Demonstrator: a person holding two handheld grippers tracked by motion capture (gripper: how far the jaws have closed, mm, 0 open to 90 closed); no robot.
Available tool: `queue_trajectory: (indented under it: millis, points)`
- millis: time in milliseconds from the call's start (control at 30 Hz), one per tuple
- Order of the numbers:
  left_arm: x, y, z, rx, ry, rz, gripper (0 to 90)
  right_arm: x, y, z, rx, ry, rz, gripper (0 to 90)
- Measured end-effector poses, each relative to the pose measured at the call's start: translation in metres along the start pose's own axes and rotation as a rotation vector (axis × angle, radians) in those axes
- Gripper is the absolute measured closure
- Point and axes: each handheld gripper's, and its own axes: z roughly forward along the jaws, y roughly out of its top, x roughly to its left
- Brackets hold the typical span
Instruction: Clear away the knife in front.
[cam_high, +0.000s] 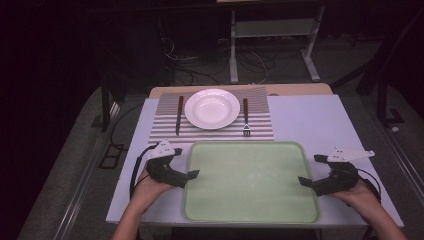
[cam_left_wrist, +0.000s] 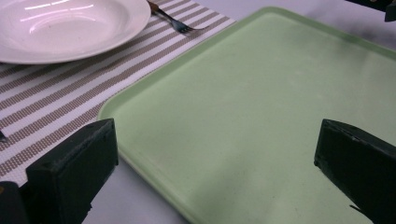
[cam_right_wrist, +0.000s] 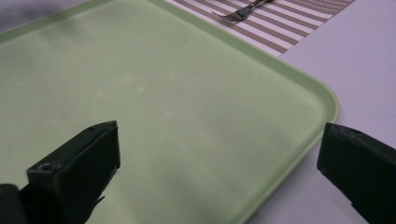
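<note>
A pale green tray (cam_high: 250, 180) lies bare on the near half of the grey table (cam_high: 310, 120), and a person's two hands bring a gripper to each of its short sides. The left gripper (cam_high: 186, 176) sits at the tray's 9 o'clock edge, its tips at the rim; in the left gripper view its two black jaws stand wide apart with nothing between them, one over the table beside the tray's corner and the other over the green surface (cam_left_wrist: 261, 107). The right gripper (cam_high: 305, 182) sits at the tray's 3 o'clock edge, and in the right gripper view its jaws are likewise spread wide and empty, one above the tray (cam_right_wrist: 154, 107) and one out over the table past the rim. At the tray's 12 o'clock lies a striped placemat (cam_high: 215, 131) carrying a white plate (cam_high: 212, 108). A knife (cam_high: 178, 115) lies at the plate's 9 o'clock and a fork (cam_high: 245, 117) at its 3 o'clock, both with dark handles pointing away from the person.
</note>
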Motion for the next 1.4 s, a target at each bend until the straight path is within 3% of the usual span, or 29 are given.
queue_trajectory:
  millis: [233,1400]
  points:
    - [-0.001,0.000,0.004,0.017,0.006,0.008,0.0,-0.001,-0.001,-0.001,-0.009,0.007,0.009,0.0]
    - [0.022,0.008,0.011,-0.029,0.062,-0.028,0.0,0.001,0.001,0.000,-0.030,0.036,0.017,0.0]
